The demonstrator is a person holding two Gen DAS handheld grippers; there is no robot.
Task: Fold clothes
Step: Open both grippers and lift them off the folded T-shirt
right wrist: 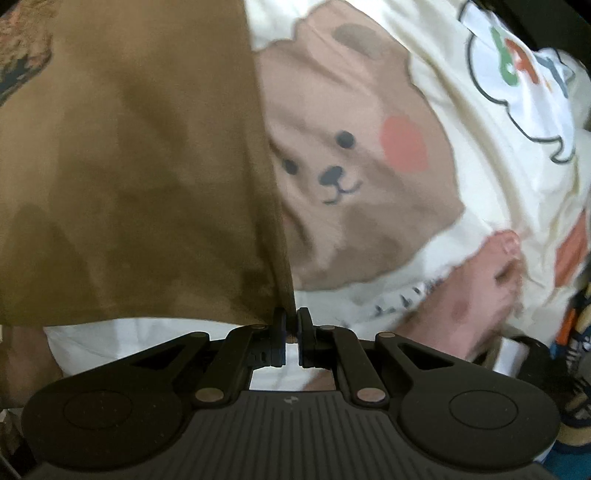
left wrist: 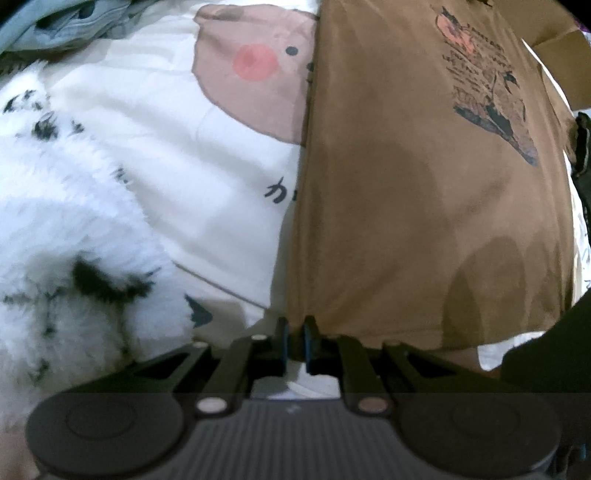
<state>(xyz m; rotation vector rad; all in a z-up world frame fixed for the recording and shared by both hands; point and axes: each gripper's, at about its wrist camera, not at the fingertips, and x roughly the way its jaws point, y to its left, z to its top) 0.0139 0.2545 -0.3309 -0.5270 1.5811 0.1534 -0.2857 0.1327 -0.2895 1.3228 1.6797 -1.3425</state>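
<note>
A brown T-shirt (left wrist: 424, 192) with a dark printed picture near its far end lies stretched over a cream bedsheet (left wrist: 192, 158) with bear drawings. My left gripper (left wrist: 295, 326) is shut on the shirt's near left hem corner. My right gripper (right wrist: 291, 319) is shut on the near right hem corner of the same shirt (right wrist: 129, 166). The shirt runs away from both grippers, and its hem is pulled taut between them.
A white fluffy blanket with black flecks (left wrist: 62, 240) lies left of the shirt. Grey-blue cloth (left wrist: 55, 26) is bunched at the far left. A bare foot (right wrist: 476, 288) rests on the sheet (right wrist: 491, 155) right of my right gripper. Colourful items (right wrist: 576, 332) sit at the right edge.
</note>
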